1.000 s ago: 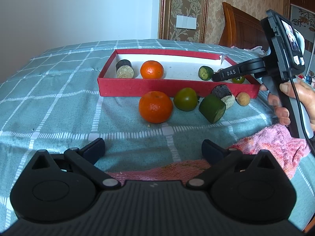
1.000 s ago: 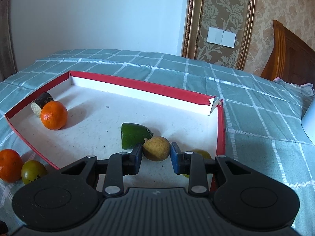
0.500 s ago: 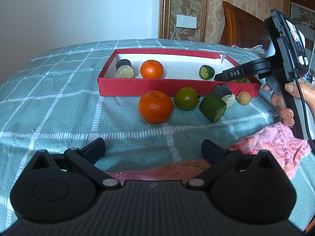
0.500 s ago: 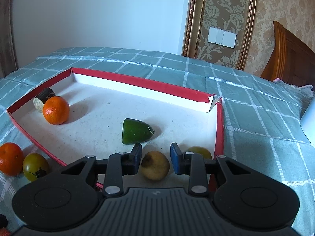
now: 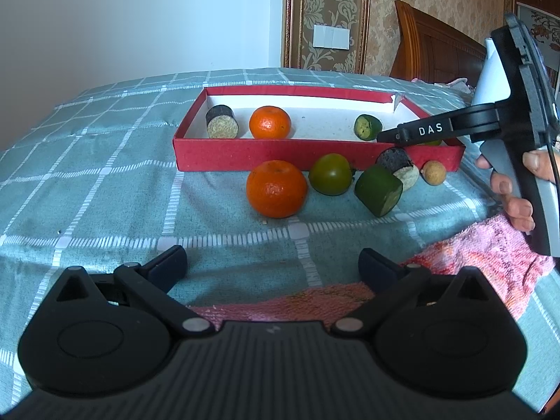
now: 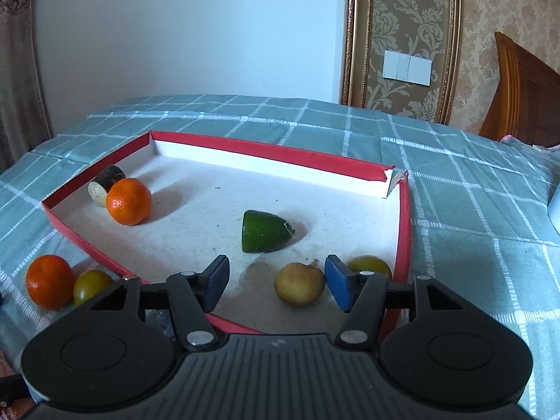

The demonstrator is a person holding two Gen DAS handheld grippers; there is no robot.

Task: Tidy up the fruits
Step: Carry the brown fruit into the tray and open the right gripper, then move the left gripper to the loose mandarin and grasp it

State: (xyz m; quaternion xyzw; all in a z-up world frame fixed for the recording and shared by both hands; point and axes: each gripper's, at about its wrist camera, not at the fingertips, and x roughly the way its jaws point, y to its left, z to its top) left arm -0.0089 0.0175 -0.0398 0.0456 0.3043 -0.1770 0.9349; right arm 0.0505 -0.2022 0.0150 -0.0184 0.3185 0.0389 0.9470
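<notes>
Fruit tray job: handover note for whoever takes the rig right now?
Right gripper: open, jaws just opened; the small tan fruit sits on the tray floor between them, by the right pad, unpressed.
Left gripper: open, empty, over the bedspread.
In the red tray: dark cut piece, orange, green cut piece, tan fruit, a yellow-green fruit.
Left outside, at the tray's front wall: big orange, green round fruit, green wedge, dark cut chunk, small tan ball.

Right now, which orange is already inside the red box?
The smaller-looking orange, sitting on the box's white floor beside the dark cut piece. The other orange lies outside on the bedspread, in front of the red box.
</notes>
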